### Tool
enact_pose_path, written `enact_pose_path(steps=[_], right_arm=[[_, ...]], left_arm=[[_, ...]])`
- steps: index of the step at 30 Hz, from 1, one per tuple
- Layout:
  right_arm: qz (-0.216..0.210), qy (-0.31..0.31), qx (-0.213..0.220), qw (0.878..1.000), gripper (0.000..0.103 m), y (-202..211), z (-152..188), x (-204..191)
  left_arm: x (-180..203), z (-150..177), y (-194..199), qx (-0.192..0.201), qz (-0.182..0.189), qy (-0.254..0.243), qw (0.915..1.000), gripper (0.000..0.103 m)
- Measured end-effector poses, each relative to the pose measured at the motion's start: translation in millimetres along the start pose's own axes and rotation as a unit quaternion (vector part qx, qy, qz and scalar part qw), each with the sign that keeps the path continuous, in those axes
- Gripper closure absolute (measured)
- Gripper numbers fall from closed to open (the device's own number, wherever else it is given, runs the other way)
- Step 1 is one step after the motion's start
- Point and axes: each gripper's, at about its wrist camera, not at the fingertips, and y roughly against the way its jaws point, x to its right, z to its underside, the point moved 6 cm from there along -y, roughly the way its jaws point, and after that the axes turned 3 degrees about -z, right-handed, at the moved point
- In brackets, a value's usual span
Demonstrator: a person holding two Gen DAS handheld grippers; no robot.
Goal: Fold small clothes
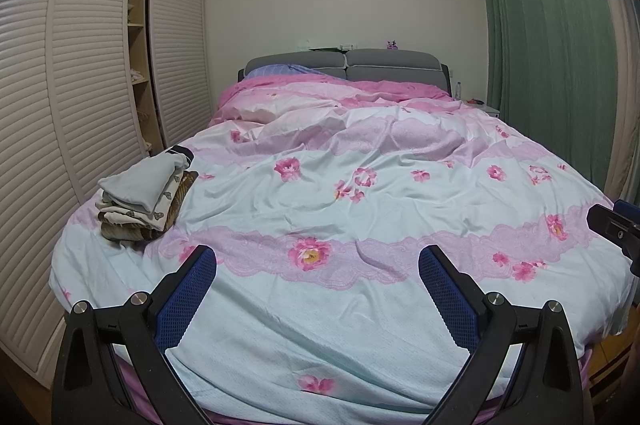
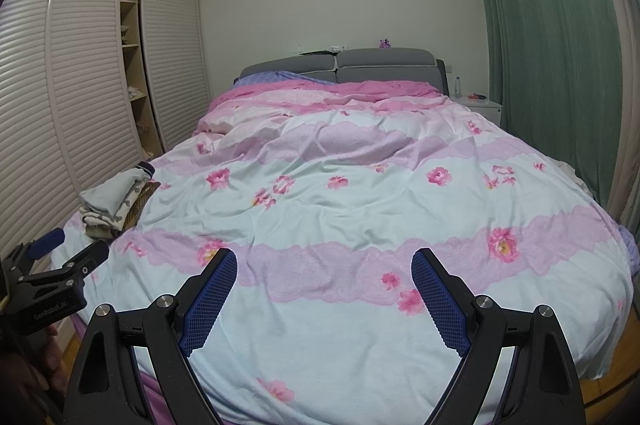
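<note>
My left claw [image 1: 316, 265] is wide open and holds nothing. My right claw [image 2: 324, 265] is wide open too, with nothing in it. Both hang over the foot end of the bed [image 1: 360, 325]. The pile of folded clothes [image 1: 146, 195] sits on the bed's left side, near the wardrobe [image 1: 80, 85].

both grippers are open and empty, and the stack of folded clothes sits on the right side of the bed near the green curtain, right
Not quite. The stack of folded clothes sits on the left side of the bed, by the louvred wardrobe, as the left wrist view shows. The left gripper and right gripper are indeed open and empty.
</note>
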Motion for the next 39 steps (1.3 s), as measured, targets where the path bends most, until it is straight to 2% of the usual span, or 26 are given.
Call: enact_pose_path(steps=[17,28,39], right_arm=[[0.000,-0.002,0.000,1.000,0.013,-0.1,0.2,-0.7],[-0.001,-0.002,0.000,1.000,0.013,-0.2,0.3,-2.3],[0.000,-0.003,0.001,1.000,0.013,0.1,-0.1,-1.8]], left_arm=[[-2.6,2.4,-0.7,-0.001,-0.011,-0.003,0.9999,0.000],[-5.7,4.7,-4.3,-0.020,0.014,0.022,0.9995,0.000],[-3.7,3.8,-4.7,-0.017,0.012,0.017,0.9996,0.000]])
